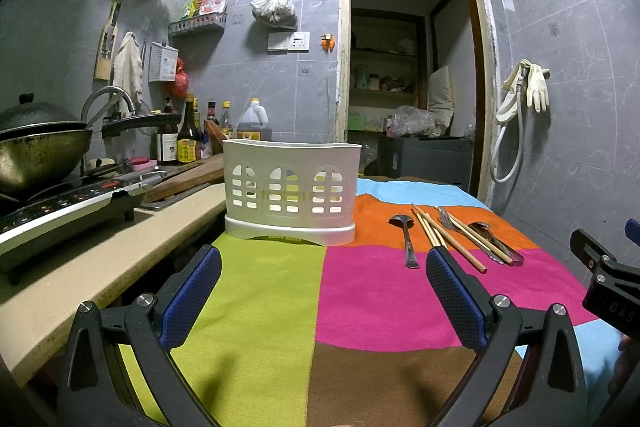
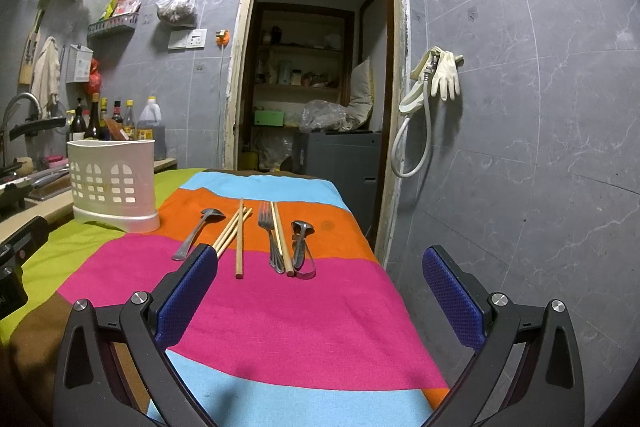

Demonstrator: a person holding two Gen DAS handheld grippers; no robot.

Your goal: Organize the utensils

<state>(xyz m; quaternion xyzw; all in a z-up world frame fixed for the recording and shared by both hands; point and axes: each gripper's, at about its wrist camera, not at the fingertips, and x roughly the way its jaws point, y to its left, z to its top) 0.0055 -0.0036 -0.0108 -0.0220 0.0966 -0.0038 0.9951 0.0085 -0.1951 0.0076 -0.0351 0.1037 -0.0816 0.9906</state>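
Clearly nothing is sorted yet: at the left of the worktop (image 1: 260,307), on its striped cloth, the white holder (image 1: 290,191) stands upright and seems empty through its slots, placed within easy reach as the likely destination. To its right the utensils lie loose in a row on the orange and pink stripes: a spoon (image 2: 198,233), a bundle of chopsticks (image 2: 234,229) with one stick apart, a fork (image 2: 268,241) beside another chopstick, and a second spoon (image 2: 302,245) farthest right. The left tongs (image 1: 324,297) hang spread and empty facing the holder; the right tongs (image 2: 320,291) are likewise spread wide, aimed at the cutlery, probably ready for a first pick.
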